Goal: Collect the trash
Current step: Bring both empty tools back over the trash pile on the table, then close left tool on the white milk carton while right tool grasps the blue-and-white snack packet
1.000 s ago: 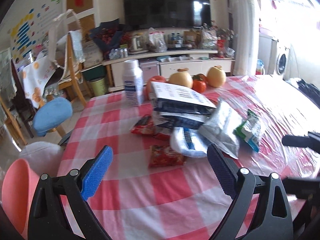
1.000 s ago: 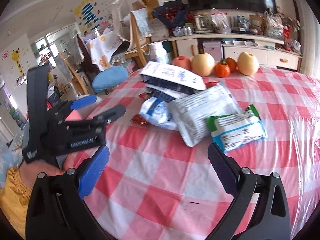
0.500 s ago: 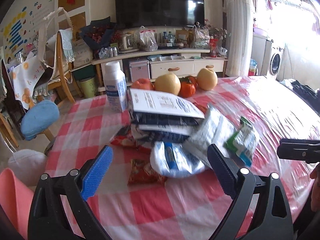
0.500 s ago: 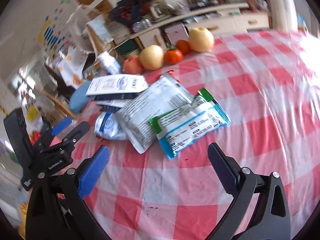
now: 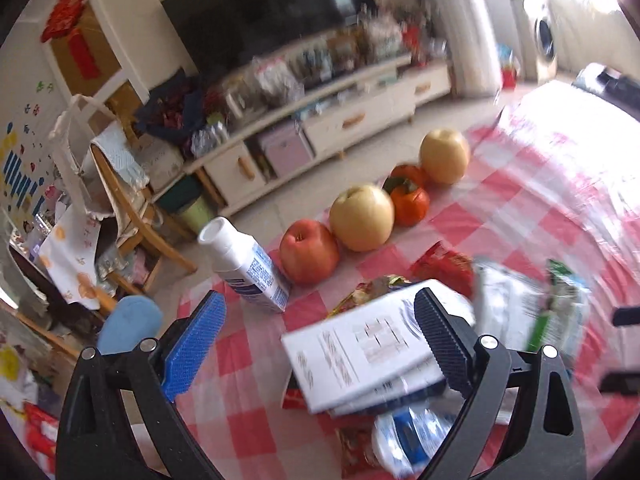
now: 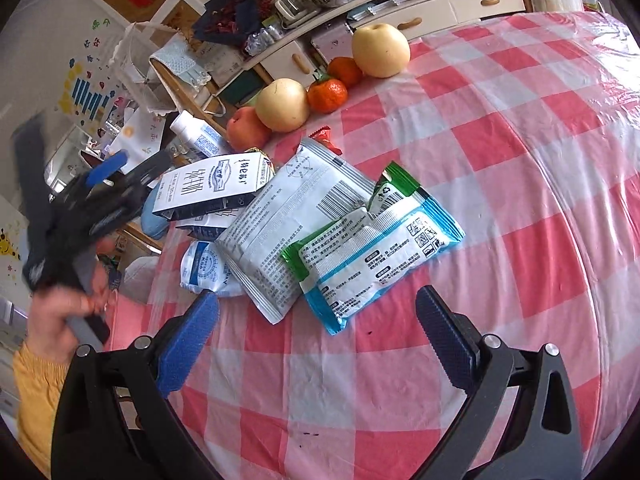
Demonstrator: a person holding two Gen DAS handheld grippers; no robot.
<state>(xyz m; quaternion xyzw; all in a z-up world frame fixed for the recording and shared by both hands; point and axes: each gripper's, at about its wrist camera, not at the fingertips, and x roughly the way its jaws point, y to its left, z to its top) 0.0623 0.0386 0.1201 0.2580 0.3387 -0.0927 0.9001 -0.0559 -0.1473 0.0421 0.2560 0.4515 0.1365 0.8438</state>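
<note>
A pile of trash lies on the red-checked table: a white milk carton, a grey-white packet, a green and blue wipes packet, a blue-white wrapper and red wrappers. My left gripper is open, just above the carton, and also shows in the right wrist view. My right gripper is open and empty, just in front of the wipes packet.
A white bottle lies next to an apple, two pears and two oranges at the table's far edge. A wooden chair, a TV cabinet and a blue stool stand beyond.
My left gripper has moved forward and tilted over the carton. My right gripper has moved closer to the wipes packet. Both stay open.
</note>
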